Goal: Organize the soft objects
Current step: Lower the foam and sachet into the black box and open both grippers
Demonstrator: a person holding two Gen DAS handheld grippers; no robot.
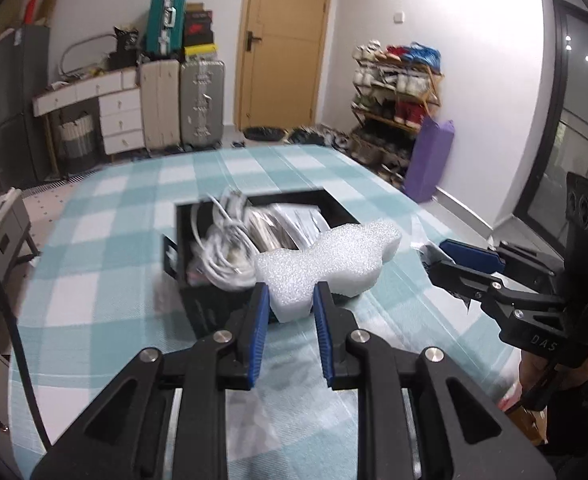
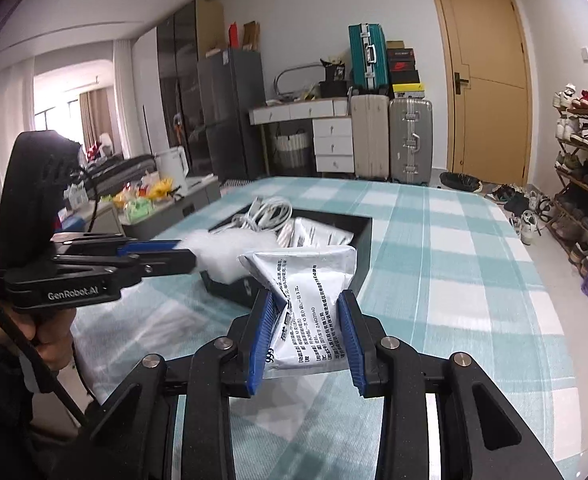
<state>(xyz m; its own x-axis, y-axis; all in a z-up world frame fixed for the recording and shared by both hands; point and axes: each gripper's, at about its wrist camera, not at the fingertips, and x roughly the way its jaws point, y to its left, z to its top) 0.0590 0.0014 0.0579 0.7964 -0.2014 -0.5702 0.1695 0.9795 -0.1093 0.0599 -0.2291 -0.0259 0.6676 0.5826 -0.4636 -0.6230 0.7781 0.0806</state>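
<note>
My left gripper [image 1: 290,294] is shut on a white foam piece [image 1: 325,264] and holds it over the near edge of a black box [image 1: 214,308]. The box holds white cables [image 1: 224,248] and silvery packets [image 1: 290,226]. My right gripper [image 2: 305,300] is shut on a silver printed packet [image 2: 309,300], just in front of the black box [image 2: 363,256]. The left gripper [image 2: 182,254] with the foam piece [image 2: 230,252] shows at the left of the right wrist view. The right gripper [image 1: 445,258] shows at the right of the left wrist view.
The box stands on a table with a teal and white checked cloth [image 2: 453,264]. Beyond it are suitcases [image 2: 409,140], white drawers [image 2: 333,144], a wooden door [image 2: 489,80] and a shoe rack [image 2: 585,152]. A purple mat [image 1: 429,160] leans by the wall.
</note>
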